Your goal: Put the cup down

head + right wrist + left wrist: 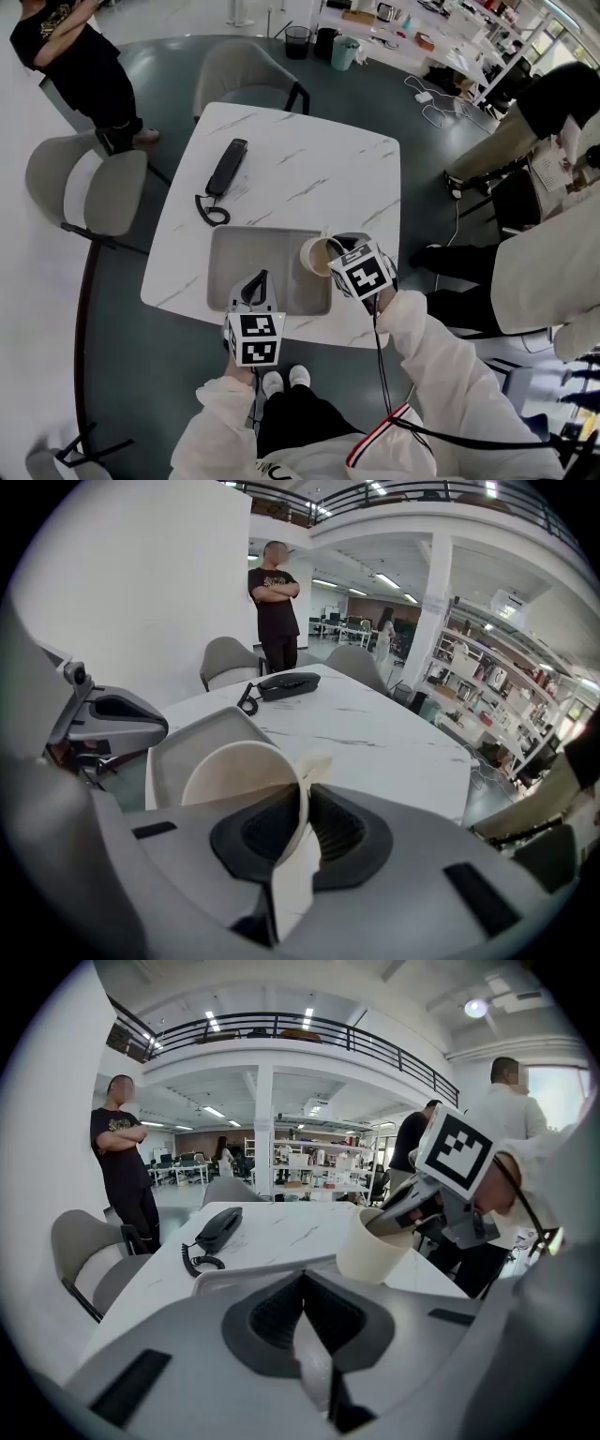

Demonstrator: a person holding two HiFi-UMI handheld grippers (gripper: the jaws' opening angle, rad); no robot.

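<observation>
Right gripper (pixel 306 808) is clamped on the rim of the paper cup (pixel 239 775), one jaw inside and one outside. Cup's tilted, sitting over the right end of the grey tray (pixel 234 262) on the marble table (pixel 309 169). Left gripper (pixel 302 1283) is at the tray's near edge, jaws pinched together on nothing. A black phone (pixel 225 169) lies farther back.

Office w/ desk phone (pixel 226 167), shelving (pixel 309 1162)

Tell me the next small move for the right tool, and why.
Probably level the cup and lower it onto the tray: the right tool pinches the cup's wall, and the cup is tilted at the tray's right edge.
</observation>
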